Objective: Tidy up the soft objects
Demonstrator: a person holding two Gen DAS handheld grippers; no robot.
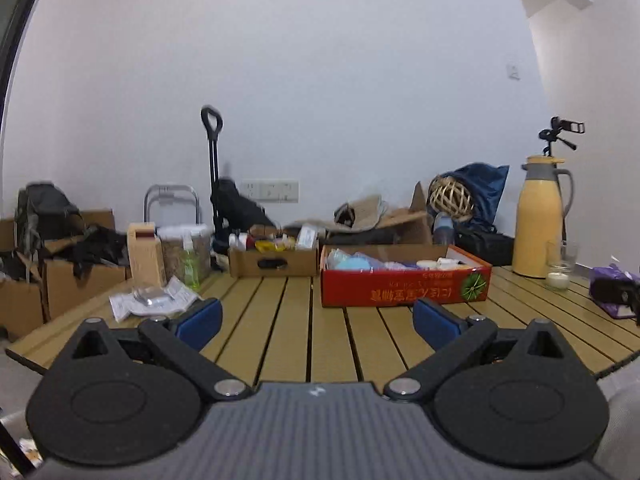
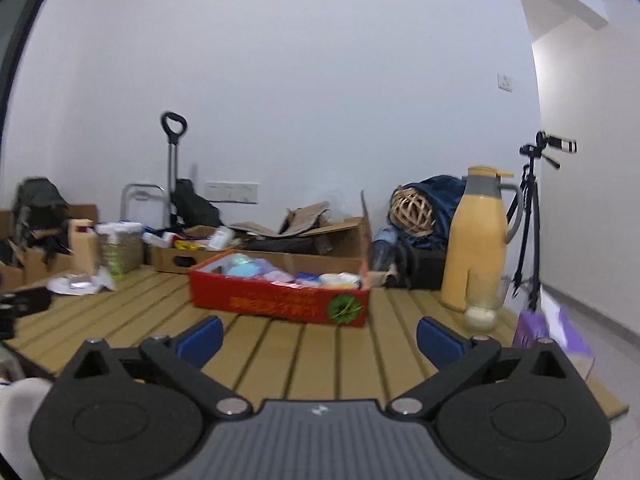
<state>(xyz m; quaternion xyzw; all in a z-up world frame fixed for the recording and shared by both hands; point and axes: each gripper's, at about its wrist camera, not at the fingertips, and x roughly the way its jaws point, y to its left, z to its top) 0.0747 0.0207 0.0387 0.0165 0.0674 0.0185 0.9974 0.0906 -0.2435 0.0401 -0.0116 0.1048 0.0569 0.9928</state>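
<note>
Left wrist view: left tool (image 1: 316, 316) gapes empty over the surface (image 1: 280, 320); right tool (image 2: 318, 338) likewise, red box (image 1: 404, 284) at twelve o'clock corralling soft items.

Bare slatted table (image 1: 288, 320) before the red box (image 1: 404, 284).

a red cardboard box (image 1: 404, 288) sits open on the slatted table (image 1: 288, 328) — pale blue, white and lilac soft items (image 1: 352, 262) heaped inside it.
</note>
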